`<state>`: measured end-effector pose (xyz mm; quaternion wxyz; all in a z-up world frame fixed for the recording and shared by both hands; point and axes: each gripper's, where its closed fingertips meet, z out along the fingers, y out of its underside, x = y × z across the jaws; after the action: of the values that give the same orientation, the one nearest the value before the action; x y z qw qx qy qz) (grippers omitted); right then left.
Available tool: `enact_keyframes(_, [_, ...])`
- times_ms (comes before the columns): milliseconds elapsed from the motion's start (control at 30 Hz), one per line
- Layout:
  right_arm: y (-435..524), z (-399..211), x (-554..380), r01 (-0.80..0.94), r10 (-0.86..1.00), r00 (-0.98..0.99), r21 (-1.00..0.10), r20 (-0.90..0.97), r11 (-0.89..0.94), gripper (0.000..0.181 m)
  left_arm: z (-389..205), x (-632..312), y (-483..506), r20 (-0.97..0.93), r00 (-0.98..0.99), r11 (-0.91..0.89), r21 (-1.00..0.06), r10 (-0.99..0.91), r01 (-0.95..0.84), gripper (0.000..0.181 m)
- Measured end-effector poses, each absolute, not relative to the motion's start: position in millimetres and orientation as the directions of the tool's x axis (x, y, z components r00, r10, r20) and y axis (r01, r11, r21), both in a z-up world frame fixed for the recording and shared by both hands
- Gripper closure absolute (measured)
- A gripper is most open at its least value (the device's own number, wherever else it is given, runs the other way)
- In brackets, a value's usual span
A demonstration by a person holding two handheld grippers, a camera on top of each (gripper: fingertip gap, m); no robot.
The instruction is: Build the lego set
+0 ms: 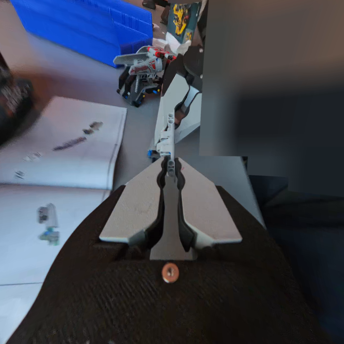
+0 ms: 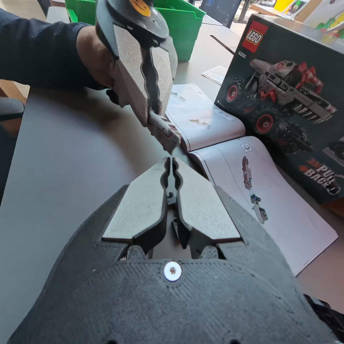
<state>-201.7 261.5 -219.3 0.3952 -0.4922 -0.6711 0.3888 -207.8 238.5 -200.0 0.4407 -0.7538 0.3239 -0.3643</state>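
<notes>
My left gripper (image 1: 170, 163) is shut on a light grey Lego sub-assembly (image 1: 167, 141) that sticks out ahead of its tips. In the right wrist view this gripper (image 2: 151, 115) comes down from the upper left, held by a hand (image 2: 93, 61), and the piece (image 2: 163, 132) shows grey with red markings. My right gripper (image 2: 171, 160) has its tips almost together, just short of the piece's end. Small black bits (image 2: 170, 200) show in the gap behind its tips; I cannot tell whether they are held. A part-built truck (image 1: 141, 74) stands on the table.
An open instruction booklet (image 2: 260, 204) lies on the grey table (image 2: 74, 149), also in the left wrist view (image 1: 65, 158). The dark set box (image 2: 279, 93) stands behind it. A green bin (image 2: 182, 31) is at the back. A blue bin (image 1: 83, 28) stands beyond the truck. Only a small space, under 4 cm, lies between the two pairs of fingers.
</notes>
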Motion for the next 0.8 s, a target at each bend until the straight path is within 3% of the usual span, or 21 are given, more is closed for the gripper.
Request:
enact_keyframes(133, [263.4,-218.7,-201.9,0.362,0.976,-0.215,-0.924,0.047,0.124,0.181,-192.9,-213.6,236.7,0.635,0.350,-0.655,-0.752,-0.689,0.076,0.176])
enact_keyframes(267, [266.7,-215.8,-201.7,0.353,0.977,-0.211,-0.933,-0.009,0.067,0.174,-205.4,-219.1,239.2,0.692,0.343,-0.712,-0.696,-0.635,0.087,0.176])
enact_keyframes(433, [256.7,-212.5,-201.2,0.338,0.963,-0.265,-0.940,-0.048,0.047,0.162,-202.7,-209.8,234.9,0.606,0.355,-0.641,-0.767,-0.712,0.023,0.176])
enact_keyframes(533, [246.7,-210.0,-200.6,0.318,0.951,-0.308,-0.945,-0.033,0.070,0.160,-211.8,-207.3,234.8,0.460,0.435,-0.548,-0.831,-0.774,-0.095,0.177])
enact_keyframes(667, [241.6,-212.4,-200.6,0.324,0.946,-0.325,-0.940,-0.007,0.104,0.161,-215.4,-200.9,232.0,0.253,0.466,-0.391,-0.892,-0.848,-0.227,0.176])
enact_keyframes(800, [238.2,-212.5,-200.0,0.323,0.939,-0.343,-0.940,-0.010,0.108,0.165,-217.6,-196.9,229.5,0.185,0.461,-0.339,-0.899,-0.868,-0.277,0.176])
